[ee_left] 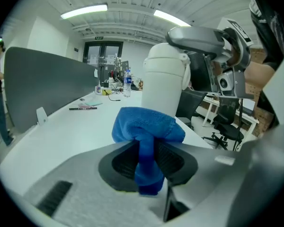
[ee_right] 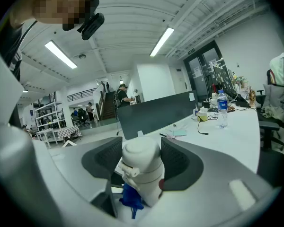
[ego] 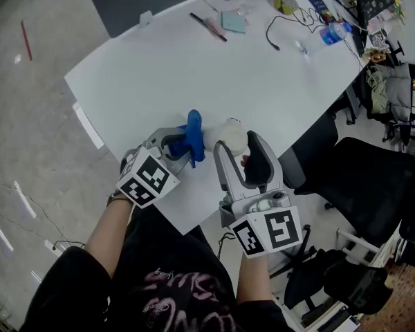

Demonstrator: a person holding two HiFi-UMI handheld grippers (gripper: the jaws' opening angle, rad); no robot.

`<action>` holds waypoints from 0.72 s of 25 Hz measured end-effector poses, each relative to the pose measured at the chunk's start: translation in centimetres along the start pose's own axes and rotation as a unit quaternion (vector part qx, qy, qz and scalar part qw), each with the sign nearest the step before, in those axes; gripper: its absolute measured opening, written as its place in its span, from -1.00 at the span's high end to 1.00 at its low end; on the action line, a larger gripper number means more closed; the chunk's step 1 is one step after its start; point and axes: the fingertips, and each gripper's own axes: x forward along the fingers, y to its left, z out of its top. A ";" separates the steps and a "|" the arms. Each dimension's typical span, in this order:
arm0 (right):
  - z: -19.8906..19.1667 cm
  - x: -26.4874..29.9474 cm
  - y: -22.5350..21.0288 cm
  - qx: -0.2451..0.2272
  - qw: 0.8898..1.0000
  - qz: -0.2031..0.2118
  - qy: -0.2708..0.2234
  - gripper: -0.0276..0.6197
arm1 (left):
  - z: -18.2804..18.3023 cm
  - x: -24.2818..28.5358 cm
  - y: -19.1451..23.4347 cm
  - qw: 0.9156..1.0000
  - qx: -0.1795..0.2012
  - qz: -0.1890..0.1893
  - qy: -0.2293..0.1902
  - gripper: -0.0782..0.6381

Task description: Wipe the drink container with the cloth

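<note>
My left gripper (ego: 183, 146) is clamped on the blue cloth (ego: 194, 135): a fold is pinched between its pads and a bunched wad pokes out past the tips. My right gripper (ego: 239, 146) is closed around the white drink container (ego: 231, 134), one pad on each side of the body just under the lid. From the left gripper, the container sits dead ahead, right beyond the wad. It stands upright, its long axis running across my line of approach, over the near edge of the white table (ego: 194, 68). I cannot see its base, so I cannot tell whether it rests on the table or hangs in the grip. The cloth looks to be at the container's lower wall on the side facing the left gripper, though I cannot confirm contact. I judge the wiping falls to the left gripper, stroking up and down that long axis while the right steadies the container. The right pads cover part of the wall, so those patches will be out of the cloth's reach.
</note>
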 end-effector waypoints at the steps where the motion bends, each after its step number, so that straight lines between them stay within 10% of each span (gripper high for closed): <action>1: -0.1 0.0 0.0 0.000 1.000 0.001 0.001 0.10 | 0.2 -0.3 -0.1 1.000 0.002 0.002 -0.002 0.52; 18: 0.4 0.0 0.4 0.016 1.000 0.023 -0.003 0.08 | 9.9 -6.5 -2.2 0.995 0.059 0.008 -0.081 0.52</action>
